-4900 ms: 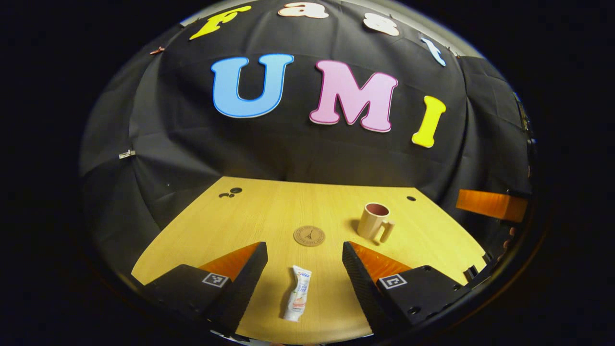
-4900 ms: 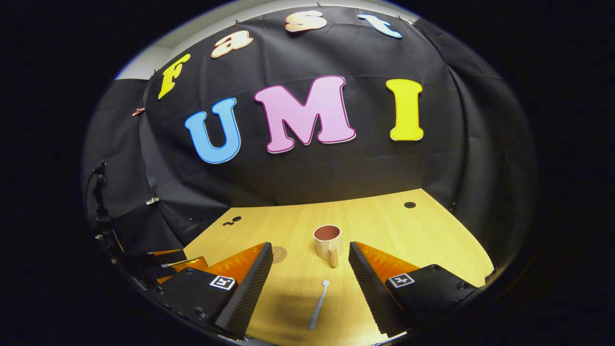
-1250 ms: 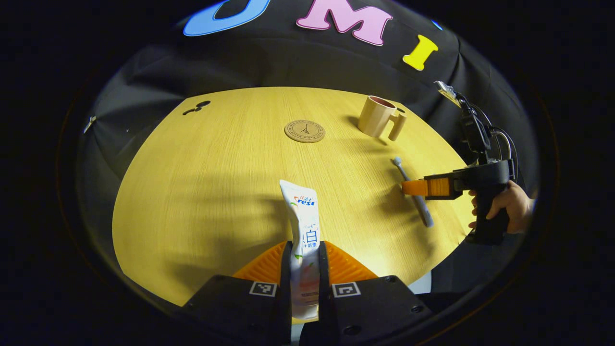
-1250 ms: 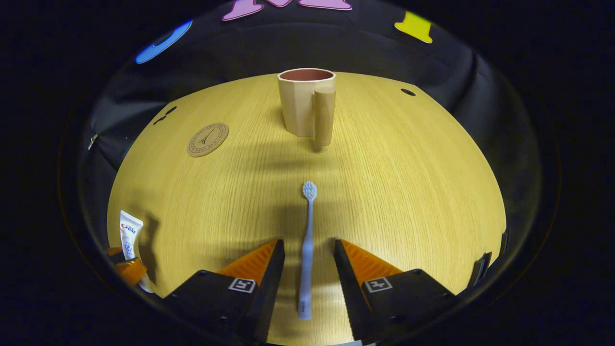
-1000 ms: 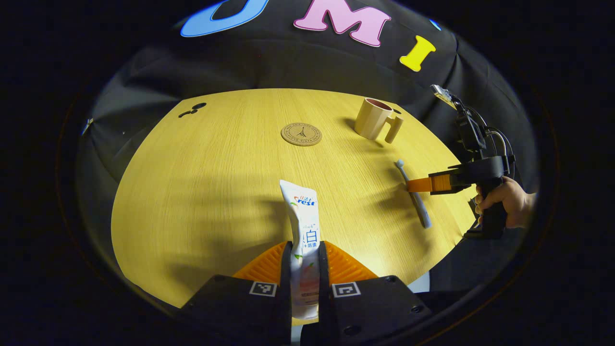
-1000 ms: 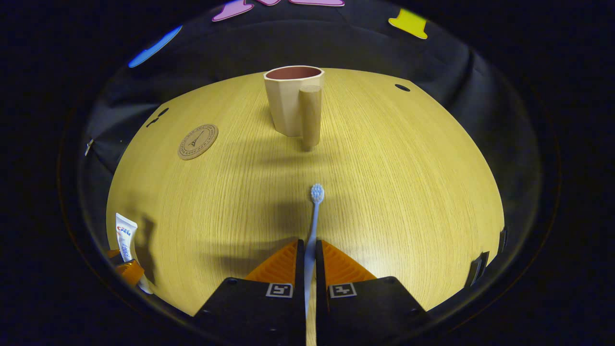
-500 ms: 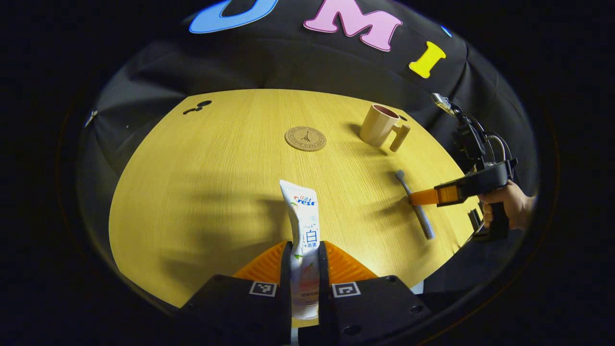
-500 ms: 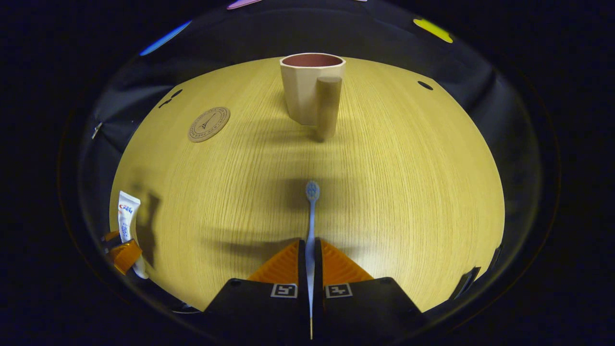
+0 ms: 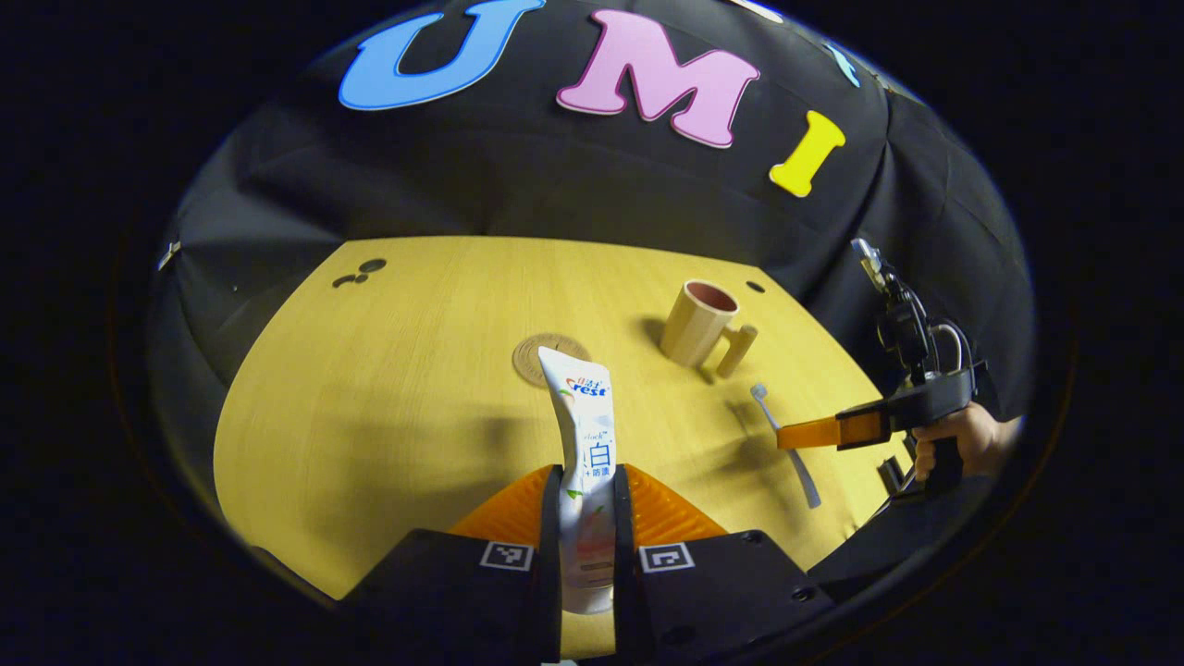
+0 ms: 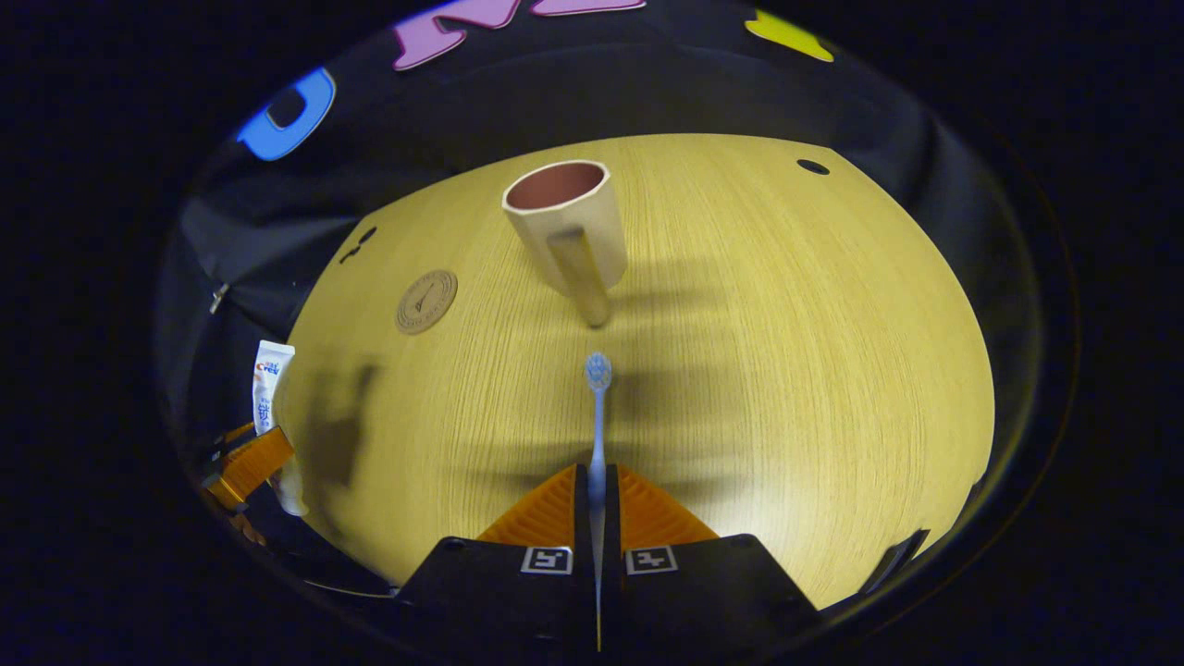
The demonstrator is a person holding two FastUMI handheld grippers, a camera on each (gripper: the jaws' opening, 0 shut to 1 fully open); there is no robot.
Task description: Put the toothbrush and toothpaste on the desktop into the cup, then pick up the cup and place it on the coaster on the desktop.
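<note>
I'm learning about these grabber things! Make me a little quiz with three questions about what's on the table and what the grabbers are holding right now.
1. True or false: the cup already has something inside it.
2. What is the left gripper squeezing?
A. the toothbrush
B. the toothpaste
C. the coaster
3. Fill in the word: the right gripper is shut on the ______, whose bristle end points toward the cup.

Key
1. False. The cup looks empty and stands on the table, apart from the coaster.
2. B. Both fingers press the toothpaste.
3. toothbrush.
</note>
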